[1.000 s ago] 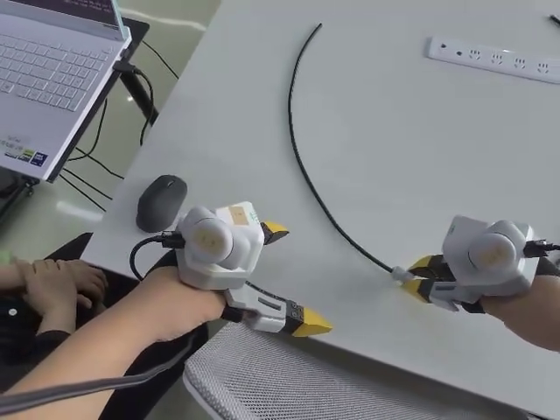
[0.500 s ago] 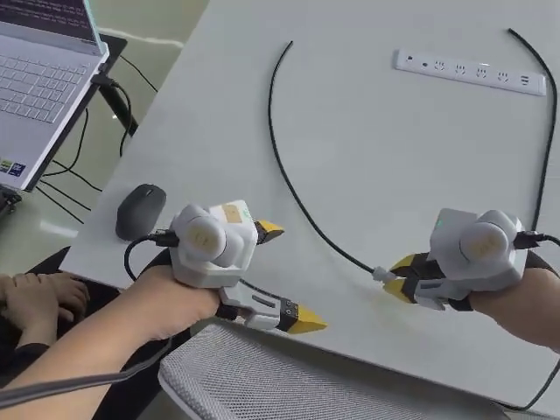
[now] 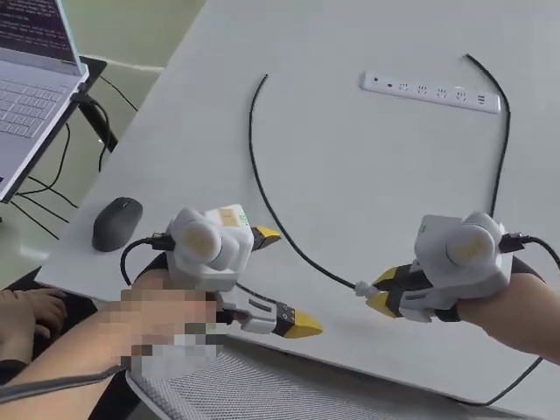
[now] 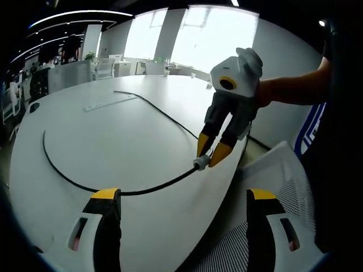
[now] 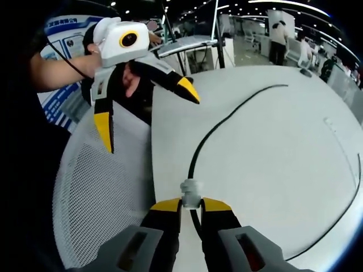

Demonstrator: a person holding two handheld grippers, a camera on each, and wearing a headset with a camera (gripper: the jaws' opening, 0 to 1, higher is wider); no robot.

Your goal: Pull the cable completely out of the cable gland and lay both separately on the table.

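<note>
A long black cable (image 3: 252,157) curves across the white table (image 3: 367,175) to a small white cable gland (image 3: 361,287) at its near end. My right gripper (image 3: 376,295) is shut on the gland, low over the table's near edge. In the right gripper view the gland (image 5: 190,192) sits between the yellow tips, and the cable (image 5: 227,122) runs away from it. My left gripper (image 3: 284,282) hangs open at the table's near edge, left of the gland and apart from the cable. In the left gripper view its jaws (image 4: 182,195) stand wide, facing the right gripper (image 4: 209,154) and the gland (image 4: 199,164).
A white power strip (image 3: 429,91) lies at the far right, and its black cord (image 3: 503,131) runs down the right side. A dark mouse (image 3: 116,223) sits near the left edge. A laptop (image 3: 26,79) stands off to the left. A mesh chair (image 3: 227,394) is below the table's edge.
The head view has swung, so the whole picture has slid left and down. Both grippers keep their states, the right one still on the gland, the left one still open.
</note>
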